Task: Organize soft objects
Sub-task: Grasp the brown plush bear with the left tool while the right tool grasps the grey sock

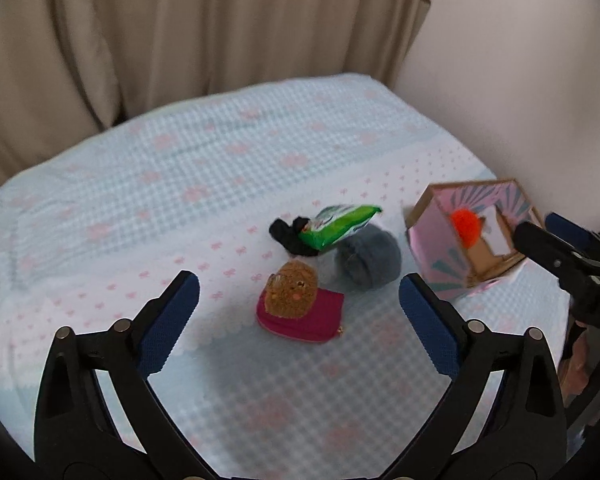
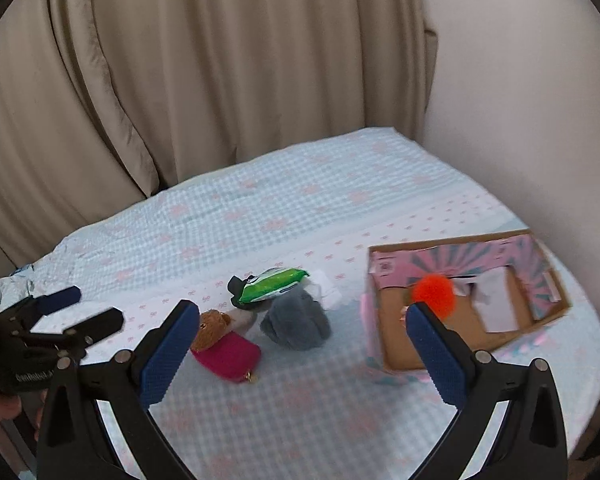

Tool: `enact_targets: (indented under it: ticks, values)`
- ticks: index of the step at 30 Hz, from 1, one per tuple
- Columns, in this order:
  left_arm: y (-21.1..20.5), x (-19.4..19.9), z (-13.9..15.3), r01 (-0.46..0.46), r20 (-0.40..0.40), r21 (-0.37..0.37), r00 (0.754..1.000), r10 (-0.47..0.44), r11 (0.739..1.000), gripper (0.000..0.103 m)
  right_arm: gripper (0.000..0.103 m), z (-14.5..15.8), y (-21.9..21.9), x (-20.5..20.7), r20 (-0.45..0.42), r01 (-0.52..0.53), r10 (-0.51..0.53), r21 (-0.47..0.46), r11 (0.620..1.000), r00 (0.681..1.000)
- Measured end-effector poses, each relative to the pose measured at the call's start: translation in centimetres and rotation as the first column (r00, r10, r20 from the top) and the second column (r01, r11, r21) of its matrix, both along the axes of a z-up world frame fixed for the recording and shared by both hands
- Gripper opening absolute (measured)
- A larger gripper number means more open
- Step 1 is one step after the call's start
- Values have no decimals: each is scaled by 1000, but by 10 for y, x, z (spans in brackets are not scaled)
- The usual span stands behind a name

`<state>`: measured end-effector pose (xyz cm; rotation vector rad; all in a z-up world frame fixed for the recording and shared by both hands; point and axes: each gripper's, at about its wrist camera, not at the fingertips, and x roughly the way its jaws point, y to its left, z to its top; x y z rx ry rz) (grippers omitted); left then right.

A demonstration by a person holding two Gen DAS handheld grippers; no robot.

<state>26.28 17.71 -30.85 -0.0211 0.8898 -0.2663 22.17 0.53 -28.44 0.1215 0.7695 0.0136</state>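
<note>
On checked blue bedspread [image 2: 300,208], soft pile mid-bed, pink cardboard box [image 2: 536,264] near right edge holding orange pompom [image 2: 434,294], left gripper [image 1: 299,300] and right gripper [image 2: 302,330] both spread wide, empty, bare cloth behind.

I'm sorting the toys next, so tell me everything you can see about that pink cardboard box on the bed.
The pink box is an open-topped cardboard carton, printed pink with teal sunburst rays outside, plain brown inside. It sits on the checked bedsheet near the wall, right of the pile of soft things, apart from them. Inside lie a fluffy orange pompom against the back wall and a white sheet. Neither gripper touches it.
</note>
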Motion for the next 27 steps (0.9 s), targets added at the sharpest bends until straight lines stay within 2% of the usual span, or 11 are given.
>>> enact_targets:
  ticks: [4,9,11,12,14,17,20,22,27]
  values:
    - [-11,25,-48,55,-39,13,998,-55,998,93,103,-45,9,31,-29,-22,23,19,1000,999]
    - [-26,45,-91,109,-66,39,992,-106,993,88,103,-88,14,65,-78,-20,22,26,999,997]
    - [-31,54,-106,124,-78,43,990,-121,991,83,103,-108,15,78,-114,-8,11,24,1000,993]
    - [-33,59,-113,130,-84,48,988,-126,990,77,103,-117,14,84,-127,-4,7,27,1000,992]
    - [-38,69,-125,143,-95,59,986,-137,988,74,103,-135,12,95,-160,3,3,36,999,987]
    - [-42,78,-138,162,-99,79,983,-154,984,69,103,-159,9,111,-227,4,3,32,999,974]
    - [-40,84,-146,169,-119,69,980,-160,983,62,103,-175,4,121,-274,13,1,49,999,962]
    - [-38,88,-151,163,-132,66,979,-153,984,51,101,-185,2,124,-296,25,-3,68,997,955]
    - [-35,92,-154,171,-136,53,977,-163,984,43,81,-202,5,128,-340,34,6,112,993,940]
